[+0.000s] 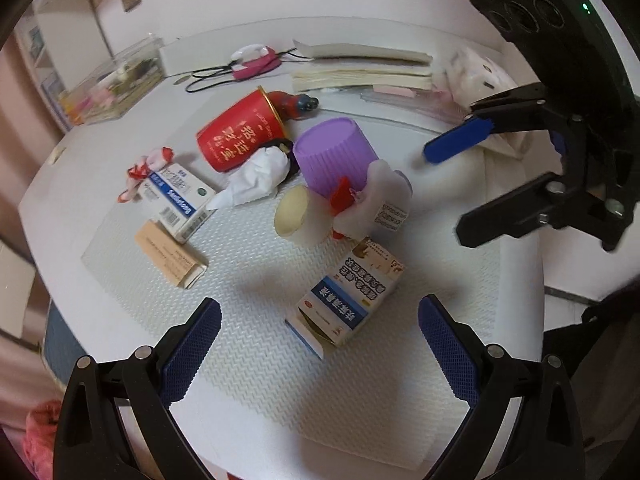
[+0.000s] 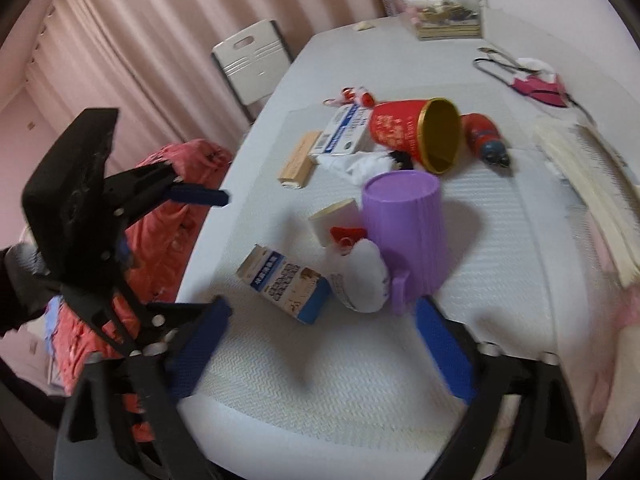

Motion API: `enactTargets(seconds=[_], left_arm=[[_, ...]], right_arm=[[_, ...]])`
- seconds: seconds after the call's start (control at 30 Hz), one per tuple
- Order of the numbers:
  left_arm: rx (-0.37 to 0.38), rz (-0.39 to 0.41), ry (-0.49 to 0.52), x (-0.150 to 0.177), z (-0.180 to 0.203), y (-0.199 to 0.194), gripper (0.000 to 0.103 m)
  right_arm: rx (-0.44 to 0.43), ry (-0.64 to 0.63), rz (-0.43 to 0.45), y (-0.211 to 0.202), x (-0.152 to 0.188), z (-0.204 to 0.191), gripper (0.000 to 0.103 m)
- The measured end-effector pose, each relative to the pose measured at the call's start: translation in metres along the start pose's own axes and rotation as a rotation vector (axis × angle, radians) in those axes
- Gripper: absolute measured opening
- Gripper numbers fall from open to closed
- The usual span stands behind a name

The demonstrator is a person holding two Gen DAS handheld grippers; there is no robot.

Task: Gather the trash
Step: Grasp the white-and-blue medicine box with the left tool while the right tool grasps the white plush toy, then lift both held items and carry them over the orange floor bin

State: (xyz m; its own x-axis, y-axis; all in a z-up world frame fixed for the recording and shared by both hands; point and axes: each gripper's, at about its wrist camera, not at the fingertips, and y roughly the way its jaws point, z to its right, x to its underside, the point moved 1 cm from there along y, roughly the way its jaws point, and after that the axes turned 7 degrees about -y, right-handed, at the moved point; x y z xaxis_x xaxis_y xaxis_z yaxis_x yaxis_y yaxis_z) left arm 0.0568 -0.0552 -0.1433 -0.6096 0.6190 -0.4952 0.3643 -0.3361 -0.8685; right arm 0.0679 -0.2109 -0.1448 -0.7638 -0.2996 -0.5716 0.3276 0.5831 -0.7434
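Left wrist view shows a white table (image 1: 120,152) with a textured mat; a ribbed purple plastic cup (image 1: 338,156) lies tipped, a blue-and-white cardboard box (image 1: 346,300) near it; left gripper (image 1: 320,344) and right gripper (image 2: 324,344) both gape, empty.

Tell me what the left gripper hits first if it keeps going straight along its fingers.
Most likely the blue-and-white carton, lying just ahead of the open left gripper on the textured mat. Nothing stands between them, though the fisheye view makes depth uncertain.
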Motion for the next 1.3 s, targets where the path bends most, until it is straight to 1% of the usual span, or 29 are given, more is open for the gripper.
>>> enactTargets(seconds=[0.07,0.1,0.17,0.2,0.23,0.3,0.33,0.4,0.47,0.57,0.63,0.7,0.8,0.87,1.07,1.1,1.13,1.17,1.2,1.3], left_arm=[[0.019,-0.003,0.011,-0.001,-0.003,0.005,0.097],[0.023,-0.001,0.024,-0.002,-0.004,0.007,0.097],[0.028,-0.003,0.052,-0.003,-0.004,0.011,0.097],[0.038,0.001,0.062,-0.003,-0.004,0.012,0.097],[0.055,0.000,0.068,-0.004,-0.005,0.014,0.087],[0.069,-0.022,0.078,-0.005,-0.006,0.020,0.076],[0.071,-0.031,0.089,-0.004,-0.006,0.023,0.076],[0.092,-0.017,0.096,-0.005,-0.007,0.024,0.076],[0.114,-0.020,0.105,-0.005,-0.005,0.024,0.076],[0.171,-0.042,0.172,-0.003,0.006,0.025,0.076],[0.185,-0.054,0.199,0.000,0.011,0.025,0.076],[0.178,-0.057,0.218,0.002,0.013,0.027,0.076],[0.181,-0.065,0.220,0.001,0.009,0.033,0.076],[0.199,-0.069,0.205,-0.003,0.007,0.037,0.076],[0.240,-0.076,0.215,-0.004,0.009,0.041,0.075],[0.240,-0.071,0.211,-0.005,0.008,0.043,0.072],[0.239,-0.071,0.208,-0.006,0.007,0.044,0.070],[0.242,-0.070,0.206,-0.006,0.007,0.043,0.069],[0.244,-0.066,0.210,-0.005,0.006,0.041,0.066],[0.241,-0.065,0.199,-0.001,0.004,0.037,0.062]], right_arm=[[-0.005,-0.016,-0.014,0.005,-0.001,0.001,0.071],[0.000,-0.029,-0.017,0.008,-0.002,0.001,0.070],[-0.009,-0.040,-0.020,0.011,-0.004,0.002,0.060],[0.004,-0.046,-0.016,0.012,-0.006,0.003,0.060],[0.005,-0.046,-0.015,0.012,-0.007,0.005,0.060],[0.012,-0.050,-0.026,0.016,-0.008,0.008,0.059],[0.014,-0.056,-0.028,0.017,-0.008,0.009,0.058],[0.024,-0.077,-0.036,0.019,-0.009,0.009,0.058],[0.025,-0.095,-0.045,0.022,-0.009,0.009,0.058],[0.018,-0.091,-0.052,0.025,-0.010,0.013,0.058],[0.008,-0.089,-0.059,0.027,-0.011,0.015,0.058],[0.006,-0.096,-0.067,0.031,-0.011,0.015,0.058],[0.014,-0.109,-0.075,0.034,-0.012,0.014,0.060],[0.022,-0.121,-0.076,0.034,-0.012,0.012,0.060],[0.060,-0.143,-0.075,0.037,-0.011,0.006,0.059],[0.086,-0.171,-0.075,0.038,-0.010,0.002,0.059],[0.112,-0.203,-0.079,0.039,-0.008,-0.003,0.059],[0.114,-0.209,-0.080,0.041,-0.008,-0.004,0.059],[0.113,-0.190,-0.071,0.041,-0.007,-0.003,0.059],[0.115,-0.153,-0.046,0.041,-0.007,0.000,0.054]])
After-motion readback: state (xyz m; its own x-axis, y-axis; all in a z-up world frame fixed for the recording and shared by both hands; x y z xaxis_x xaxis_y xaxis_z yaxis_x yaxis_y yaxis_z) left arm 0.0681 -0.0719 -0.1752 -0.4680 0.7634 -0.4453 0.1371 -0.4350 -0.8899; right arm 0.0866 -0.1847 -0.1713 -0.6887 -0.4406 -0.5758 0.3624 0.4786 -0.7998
